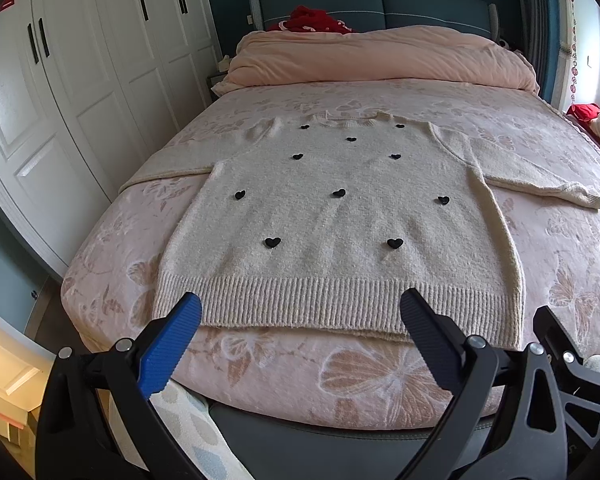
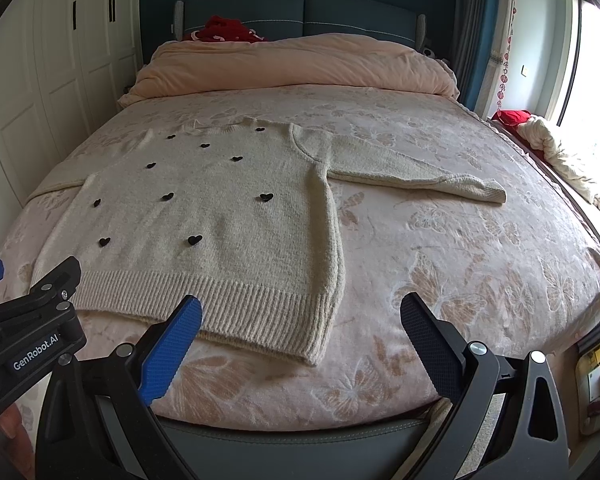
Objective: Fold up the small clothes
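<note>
Sweater (image 1: 340, 216) flat on bed (image 1: 560, 248), hem at near edge; duvet (image 1: 380, 58) bunched behind it; wardrobe (image 1: 80, 80) left of bed.

Each black plastic two-finger left gripper (image 1: 300, 312) and matching right gripper (image 2: 300, 312) carries one ribbed blue pad (image 2: 172, 354), one black textured pad (image 2: 430, 350), silver round screws (image 2: 478, 348); white "GenRobot.AI" lettering (image 2: 36, 352) at lower left.

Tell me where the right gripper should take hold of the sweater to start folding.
Probably the sleeve cuff of the cream sweater. It lies flat, stretched out toward the right over bare bedspread. Bring the open right gripper in from the right side and pinch the cuff's edge.
</note>
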`<state>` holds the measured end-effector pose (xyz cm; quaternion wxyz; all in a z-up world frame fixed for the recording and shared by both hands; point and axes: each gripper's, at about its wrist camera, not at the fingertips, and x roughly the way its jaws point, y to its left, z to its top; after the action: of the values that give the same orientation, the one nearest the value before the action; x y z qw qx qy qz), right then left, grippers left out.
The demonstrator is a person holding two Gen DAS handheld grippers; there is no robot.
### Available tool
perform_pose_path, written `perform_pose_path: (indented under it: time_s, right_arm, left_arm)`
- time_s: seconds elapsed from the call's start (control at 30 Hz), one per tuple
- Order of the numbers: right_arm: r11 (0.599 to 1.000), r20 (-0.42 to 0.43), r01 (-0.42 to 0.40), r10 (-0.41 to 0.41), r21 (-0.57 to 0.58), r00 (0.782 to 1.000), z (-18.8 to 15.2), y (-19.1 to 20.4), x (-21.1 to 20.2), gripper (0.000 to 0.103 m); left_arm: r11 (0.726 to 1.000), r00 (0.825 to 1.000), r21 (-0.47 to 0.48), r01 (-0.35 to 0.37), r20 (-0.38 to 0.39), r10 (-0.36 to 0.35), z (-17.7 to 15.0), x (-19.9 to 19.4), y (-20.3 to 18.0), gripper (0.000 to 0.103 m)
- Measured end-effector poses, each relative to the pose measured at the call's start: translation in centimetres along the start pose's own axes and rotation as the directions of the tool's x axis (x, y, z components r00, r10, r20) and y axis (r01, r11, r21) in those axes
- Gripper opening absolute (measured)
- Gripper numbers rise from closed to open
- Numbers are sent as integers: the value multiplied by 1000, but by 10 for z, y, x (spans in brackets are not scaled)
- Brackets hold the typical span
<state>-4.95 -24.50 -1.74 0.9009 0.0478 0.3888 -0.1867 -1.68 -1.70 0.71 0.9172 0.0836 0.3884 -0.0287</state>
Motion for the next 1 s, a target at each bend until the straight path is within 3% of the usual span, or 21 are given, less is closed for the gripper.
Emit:
perform_pose_path:
  time_s: [1.0]
  right_arm:
    - [1000, -3, -3, 3, 4, 1000, -1, 0, 0, 98]
  left_arm:
    - [1000, 1000, 5, -3, 2, 3, -2, -2, -3, 97]
